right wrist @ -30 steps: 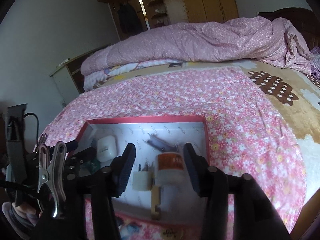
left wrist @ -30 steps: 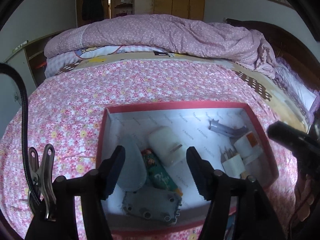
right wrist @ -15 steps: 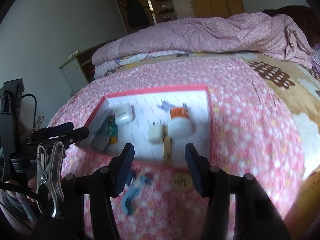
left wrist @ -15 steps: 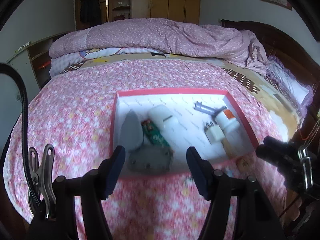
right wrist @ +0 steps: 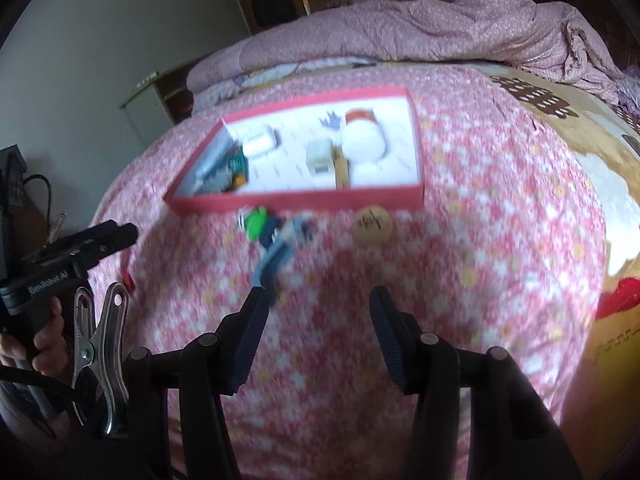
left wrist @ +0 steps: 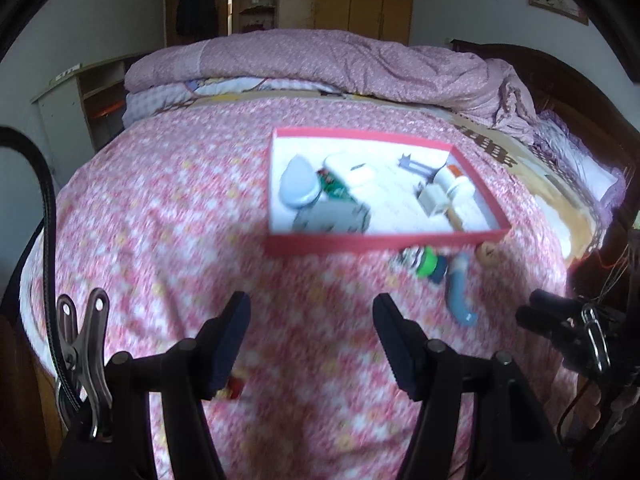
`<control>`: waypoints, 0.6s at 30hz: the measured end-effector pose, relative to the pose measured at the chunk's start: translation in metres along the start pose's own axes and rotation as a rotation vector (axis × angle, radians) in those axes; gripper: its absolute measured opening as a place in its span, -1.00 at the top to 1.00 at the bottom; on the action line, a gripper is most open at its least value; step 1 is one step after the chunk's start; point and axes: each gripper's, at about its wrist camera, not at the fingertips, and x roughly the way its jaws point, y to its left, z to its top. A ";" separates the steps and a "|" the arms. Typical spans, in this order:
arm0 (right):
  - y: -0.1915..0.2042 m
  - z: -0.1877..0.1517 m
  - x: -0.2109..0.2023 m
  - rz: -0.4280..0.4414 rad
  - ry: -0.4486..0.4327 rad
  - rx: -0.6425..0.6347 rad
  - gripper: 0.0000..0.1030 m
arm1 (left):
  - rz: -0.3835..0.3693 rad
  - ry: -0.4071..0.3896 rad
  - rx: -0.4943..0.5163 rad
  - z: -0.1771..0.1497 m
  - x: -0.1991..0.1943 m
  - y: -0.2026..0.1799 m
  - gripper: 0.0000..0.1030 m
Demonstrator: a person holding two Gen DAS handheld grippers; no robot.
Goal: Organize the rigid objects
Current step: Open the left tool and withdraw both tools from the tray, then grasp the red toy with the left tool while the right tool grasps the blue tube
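Both grippers, left gripper (left wrist: 311,330) and right gripper (right wrist: 317,322), hang spread and empty over the floral bedspread (left wrist: 160,216). At twelve o'clock lies the red box (right wrist: 296,202) of small objects; a green toy (right wrist: 256,222), blue tool (right wrist: 276,256) and round disc (right wrist: 373,222) lie just outside its near wall.

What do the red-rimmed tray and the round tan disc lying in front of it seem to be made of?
Red-rimmed tray: probably cardboard, matte, with thin flat walls and a white printed lining. Round tan disc: possibly wood, pale tan with a dark mark; blur leaves it uncertain.
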 end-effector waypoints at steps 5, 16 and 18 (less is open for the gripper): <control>-0.003 -0.010 0.007 -0.004 0.037 0.010 -0.05 | 0.041 0.026 -0.023 -0.025 -0.006 0.018 -0.30; -0.001 -0.018 0.021 0.003 0.088 -0.001 -0.06 | 0.080 0.070 -0.049 -0.060 0.000 0.044 -0.30; -0.001 -0.018 0.022 0.007 0.089 0.001 -0.08 | 0.079 0.081 -0.051 -0.061 0.004 0.045 -0.30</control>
